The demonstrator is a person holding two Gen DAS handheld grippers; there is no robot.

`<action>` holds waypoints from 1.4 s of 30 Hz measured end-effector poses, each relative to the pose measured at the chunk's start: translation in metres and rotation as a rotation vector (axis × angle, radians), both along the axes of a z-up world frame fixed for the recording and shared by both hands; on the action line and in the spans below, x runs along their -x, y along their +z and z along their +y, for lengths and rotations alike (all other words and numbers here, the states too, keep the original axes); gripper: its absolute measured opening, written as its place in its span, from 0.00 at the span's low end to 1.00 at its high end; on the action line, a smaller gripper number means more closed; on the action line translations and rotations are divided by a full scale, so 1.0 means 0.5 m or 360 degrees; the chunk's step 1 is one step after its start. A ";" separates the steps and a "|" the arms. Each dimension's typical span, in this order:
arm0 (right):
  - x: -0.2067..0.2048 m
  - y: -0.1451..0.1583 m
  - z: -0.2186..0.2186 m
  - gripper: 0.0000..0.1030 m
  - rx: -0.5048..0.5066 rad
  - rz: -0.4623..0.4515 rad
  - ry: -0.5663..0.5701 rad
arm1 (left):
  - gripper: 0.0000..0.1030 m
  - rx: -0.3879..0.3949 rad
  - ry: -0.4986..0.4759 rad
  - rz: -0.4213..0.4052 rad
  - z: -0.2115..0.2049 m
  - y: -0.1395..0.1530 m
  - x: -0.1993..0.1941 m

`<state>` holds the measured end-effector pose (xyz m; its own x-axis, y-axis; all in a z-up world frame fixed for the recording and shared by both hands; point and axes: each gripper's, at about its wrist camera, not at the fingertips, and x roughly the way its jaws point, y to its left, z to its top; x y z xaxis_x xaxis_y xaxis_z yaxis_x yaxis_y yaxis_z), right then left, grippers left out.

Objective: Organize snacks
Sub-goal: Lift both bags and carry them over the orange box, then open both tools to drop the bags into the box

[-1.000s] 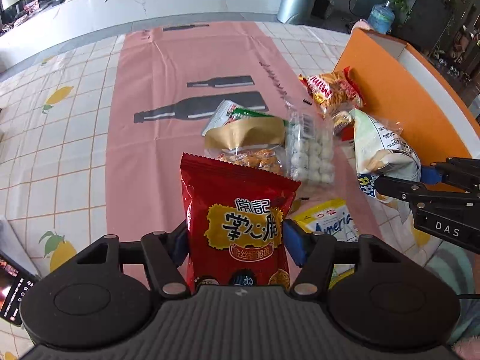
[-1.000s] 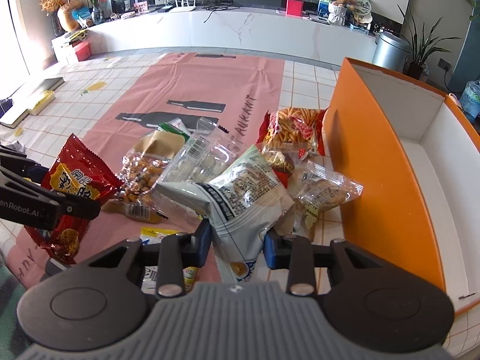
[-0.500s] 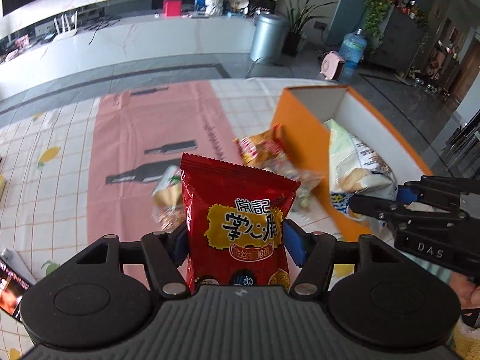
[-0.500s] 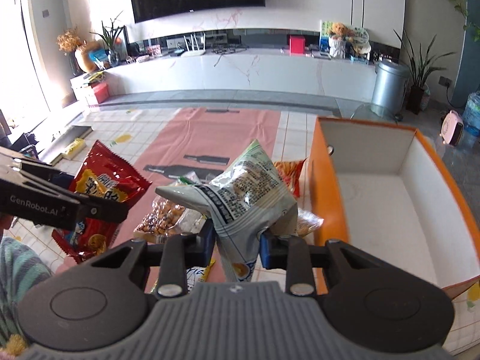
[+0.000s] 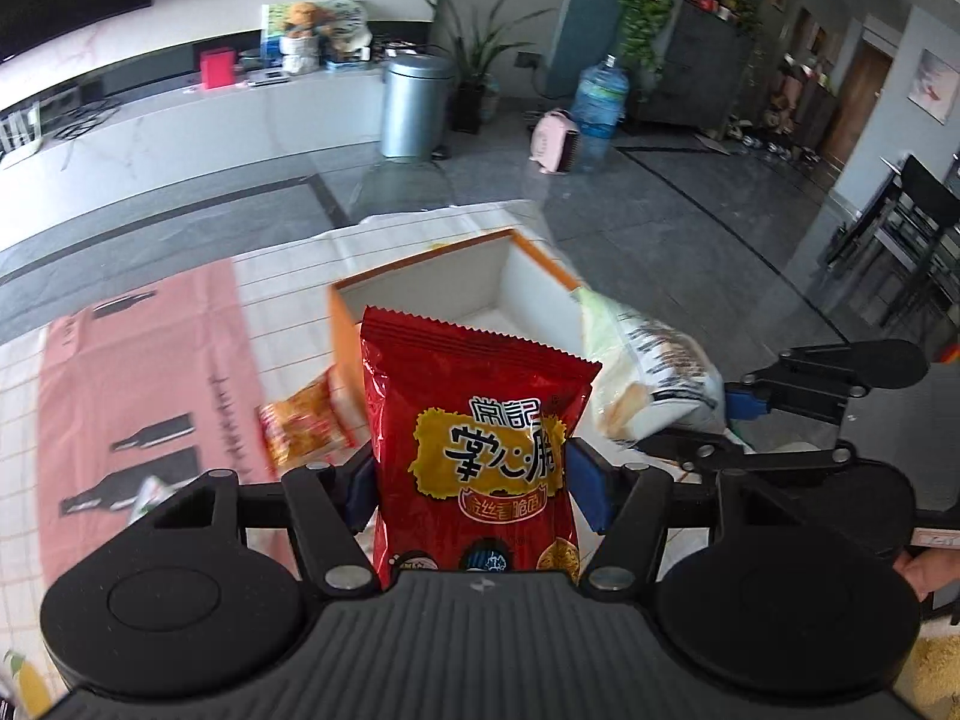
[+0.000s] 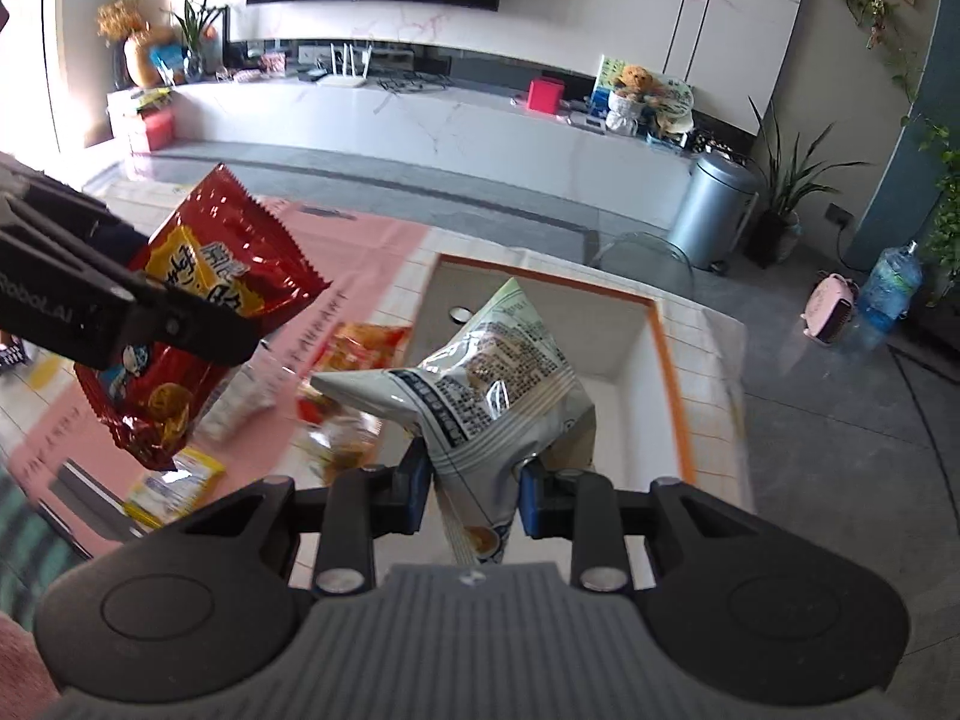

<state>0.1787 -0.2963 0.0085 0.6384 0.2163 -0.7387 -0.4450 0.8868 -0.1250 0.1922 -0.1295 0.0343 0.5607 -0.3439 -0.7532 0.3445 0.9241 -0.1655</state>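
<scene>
My left gripper (image 5: 474, 489) is shut on a red snack bag (image 5: 480, 438) with yellow Chinese print, held up in the air; the bag also shows in the right wrist view (image 6: 210, 300). My right gripper (image 6: 474, 495) is shut on a white-and-silver snack bag (image 6: 486, 384), held above the orange box (image 6: 666, 360) with its white inside. The white bag also shows in the left wrist view (image 5: 648, 378), over the box (image 5: 345, 330). Both bags hang high above the table.
Loose snacks lie on the pink table runner (image 6: 360, 252): an orange-red packet (image 5: 303, 420), a yellow packet (image 6: 174, 483) and clear bags. A grey bin (image 6: 714, 216) and a water bottle (image 6: 888, 288) stand on the floor beyond the table.
Both grippers have risen and swung right with their bags, from over the snack pile to over the orange box. The table looks farther below.
</scene>
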 end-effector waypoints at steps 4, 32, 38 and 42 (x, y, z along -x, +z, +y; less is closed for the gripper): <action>-0.054 -0.031 -0.039 0.25 0.0170 0.0066 0.0044 | 0.70 -0.0030 -0.0082 0.0042 -0.061 -0.025 -0.054; -0.257 -0.236 -0.057 0.27 0.0431 0.0755 0.0418 | 0.74 -0.0345 -0.0462 0.0618 -0.204 -0.259 -0.220; -0.278 -0.238 -0.060 0.34 0.0435 0.0793 0.0378 | 0.80 -0.0360 -0.0428 0.0646 -0.211 -0.271 -0.223; -0.282 -0.233 -0.056 0.35 0.0441 0.0792 0.0356 | 0.84 -0.0343 -0.0417 0.0636 -0.209 -0.262 -0.222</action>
